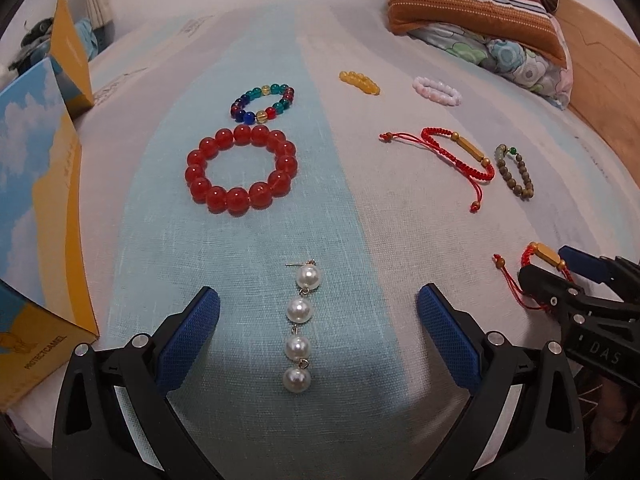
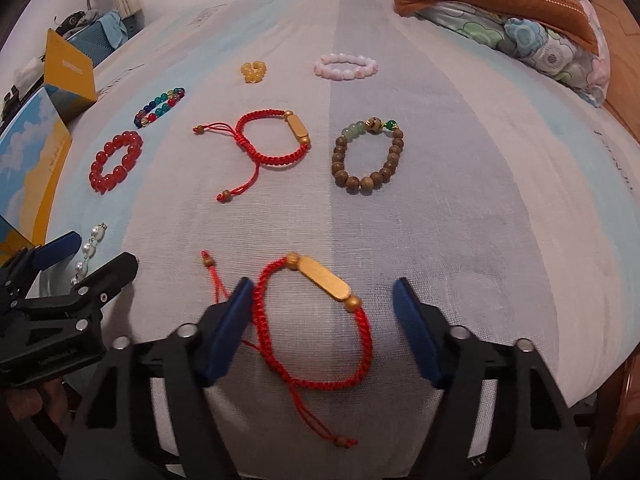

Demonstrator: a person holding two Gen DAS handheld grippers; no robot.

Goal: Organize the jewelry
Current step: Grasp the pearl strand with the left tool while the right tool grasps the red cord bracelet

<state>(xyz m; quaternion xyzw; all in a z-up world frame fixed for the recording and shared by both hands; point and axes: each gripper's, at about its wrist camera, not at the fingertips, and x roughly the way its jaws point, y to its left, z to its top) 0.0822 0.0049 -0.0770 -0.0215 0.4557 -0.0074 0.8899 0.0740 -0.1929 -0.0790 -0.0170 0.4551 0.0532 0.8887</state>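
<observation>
A drop earring of several pearls [image 1: 298, 310] lies on the striped sheet [image 1: 380, 220], between the blue pads of my left gripper [image 1: 318, 294], which is open and not touching it. A red cord bracelet with a gold bar [image 2: 366, 344] lies between the fingers of my right gripper [image 2: 322, 286]. The left pad is at its cord and the right pad stands apart from it, so the gripper is open. Farther back lie a second red cord bracelet [image 2: 298, 128], a wooden bead bracelet [image 2: 362, 182], a pink one [image 2: 326, 70], a yellow one [image 2: 253, 71], a multicoloured one [image 1: 260, 116] and a big red bead bracelet [image 1: 236, 200].
An open blue and yellow box [image 1: 36, 200] stands at the left edge of the bed. Folded pillows and a quilt [image 1: 472, 4] are piled at the back right, beside a wooden bed frame [image 1: 600, 52]. The two grippers sit close side by side at the bed's near edge.
</observation>
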